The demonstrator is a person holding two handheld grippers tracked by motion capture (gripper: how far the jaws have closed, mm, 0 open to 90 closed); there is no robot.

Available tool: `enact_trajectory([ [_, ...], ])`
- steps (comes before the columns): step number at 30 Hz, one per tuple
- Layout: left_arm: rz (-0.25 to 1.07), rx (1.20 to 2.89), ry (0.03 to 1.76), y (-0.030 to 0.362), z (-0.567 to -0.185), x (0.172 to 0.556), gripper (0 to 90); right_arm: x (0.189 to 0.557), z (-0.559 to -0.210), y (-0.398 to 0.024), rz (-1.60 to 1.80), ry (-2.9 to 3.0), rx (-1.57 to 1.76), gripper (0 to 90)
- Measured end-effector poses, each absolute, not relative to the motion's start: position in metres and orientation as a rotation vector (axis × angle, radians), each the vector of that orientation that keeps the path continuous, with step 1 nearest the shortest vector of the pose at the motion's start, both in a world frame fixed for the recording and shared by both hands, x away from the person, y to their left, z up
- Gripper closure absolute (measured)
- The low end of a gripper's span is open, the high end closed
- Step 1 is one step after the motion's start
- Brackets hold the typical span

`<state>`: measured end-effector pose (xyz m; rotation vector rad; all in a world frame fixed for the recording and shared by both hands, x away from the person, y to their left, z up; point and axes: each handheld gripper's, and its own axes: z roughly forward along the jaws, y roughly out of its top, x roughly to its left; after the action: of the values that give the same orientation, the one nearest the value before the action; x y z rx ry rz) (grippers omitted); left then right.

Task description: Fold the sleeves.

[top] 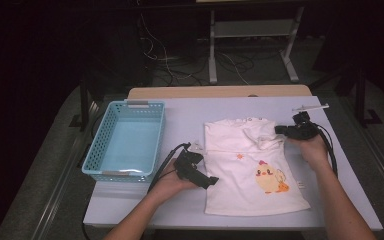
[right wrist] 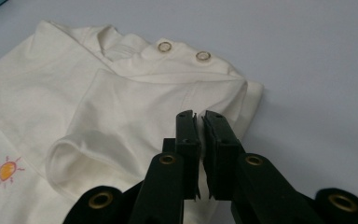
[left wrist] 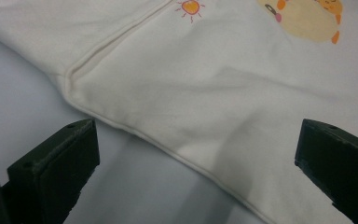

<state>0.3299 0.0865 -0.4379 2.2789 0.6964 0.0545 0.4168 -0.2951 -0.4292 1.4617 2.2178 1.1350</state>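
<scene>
A small cream shirt point(top: 250, 165) lies flat on the pale worktop point(top: 190, 120), right of the middle, with its neck toward the far edge and its hem toward the near edge. A yellow chick point(top: 269, 179) is printed on its right near part, and a little orange sun point(top: 239, 156) sits higher up toward the middle. Two metal snaps point(right wrist: 165, 46) show at the shoulder by the neck.

The right claw point(top: 280, 130) is at the far right of the shirt, by the sleeve point(right wrist: 121, 135), which is folded inward over the chest. In the right gripper view its jaws are pressed together with a thin fold of the cream cloth pinched between them, so it grips the shirt at that sleeve. The right hand point(top: 314, 148) holds it just off the shirt's right edge.

The left claw point(top: 211, 181) rests at the shirt's left edge, about halfway down its side. Its jaws stand wide apart in the left gripper view, one over the bare worktop and one over the cloth, with the side seam running between them and nothing clamped. The left hand point(top: 172, 177) lies on the worktop just left of the shirt.

A light blue basket point(top: 107, 150) stands at the left side of the worktop, well apart from the shirt.
</scene>
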Motion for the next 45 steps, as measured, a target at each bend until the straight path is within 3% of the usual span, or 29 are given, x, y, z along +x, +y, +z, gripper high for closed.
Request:
enact_trajectory([
  [45,0.055,2.287,0.69,0.086,-0.437,0.327,0.0,0.413,-0.394,-0.212,1.245,2.323,1.188,83.5],
])
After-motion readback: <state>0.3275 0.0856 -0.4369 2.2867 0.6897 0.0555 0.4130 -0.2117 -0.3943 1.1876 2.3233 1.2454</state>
